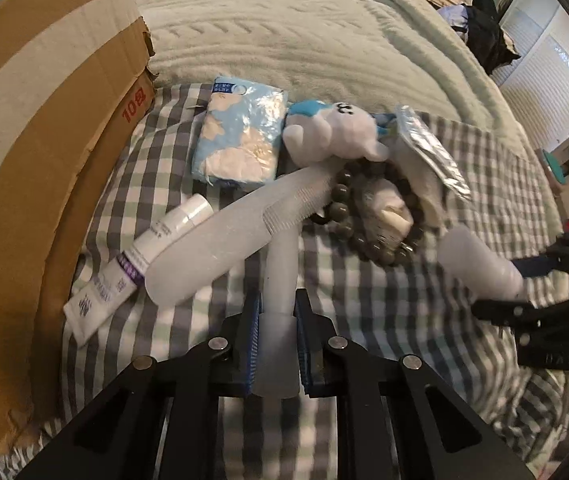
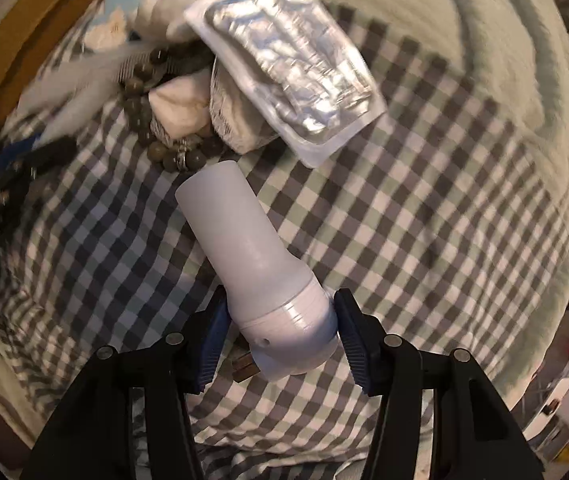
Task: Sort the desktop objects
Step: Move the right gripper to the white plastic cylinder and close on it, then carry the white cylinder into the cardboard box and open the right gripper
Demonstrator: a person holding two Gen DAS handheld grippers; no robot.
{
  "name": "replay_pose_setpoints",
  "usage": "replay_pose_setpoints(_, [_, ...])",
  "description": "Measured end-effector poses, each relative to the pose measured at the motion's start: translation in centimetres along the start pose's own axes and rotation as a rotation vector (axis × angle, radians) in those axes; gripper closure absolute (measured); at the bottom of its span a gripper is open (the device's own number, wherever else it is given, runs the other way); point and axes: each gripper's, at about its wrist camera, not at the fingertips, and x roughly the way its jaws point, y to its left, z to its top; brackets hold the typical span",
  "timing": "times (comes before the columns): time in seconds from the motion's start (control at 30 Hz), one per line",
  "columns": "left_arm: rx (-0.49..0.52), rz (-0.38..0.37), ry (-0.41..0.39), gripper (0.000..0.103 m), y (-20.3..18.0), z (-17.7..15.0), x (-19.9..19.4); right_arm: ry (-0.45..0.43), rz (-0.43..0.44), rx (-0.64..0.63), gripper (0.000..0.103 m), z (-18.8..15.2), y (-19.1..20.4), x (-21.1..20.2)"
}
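Nearest to you in the left wrist view, your left gripper [image 1: 276, 344] has its blue pads pressed on both sides of a slim frosted tube [image 1: 280, 280]; the tube's lower end is buried between the pads and its far end slips under a frosted comb [image 1: 220, 248], so you cannot see its full length. In the right wrist view, your right gripper [image 2: 280, 332] stands half open around the rounded base of a white bottle-shaped device [image 2: 244, 248]; the left pad touches it, while the right pad sits just beside it, and a firm grip cannot be confirmed. A small metal piece under the base is too dark to identify. Everything lies on a checked cloth [image 2: 424, 220]. Farther out, a bead bracelet [image 2: 140, 100] rings a crumpled white wad, a foil packet [image 2: 284, 60] leans over it, and motion blur smears that pile. A cardboard box [image 1: 24, 160] is cut off at left.
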Motion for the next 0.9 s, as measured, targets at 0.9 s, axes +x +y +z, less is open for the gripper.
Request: replay_pose_setpoints(0.9, [-0.089, -0.110, -0.278, 0.087, 4.3, 4.1, -20.0, -0.486, 0.047, 0.108, 0.051, -0.3, 6.9, -24.2])
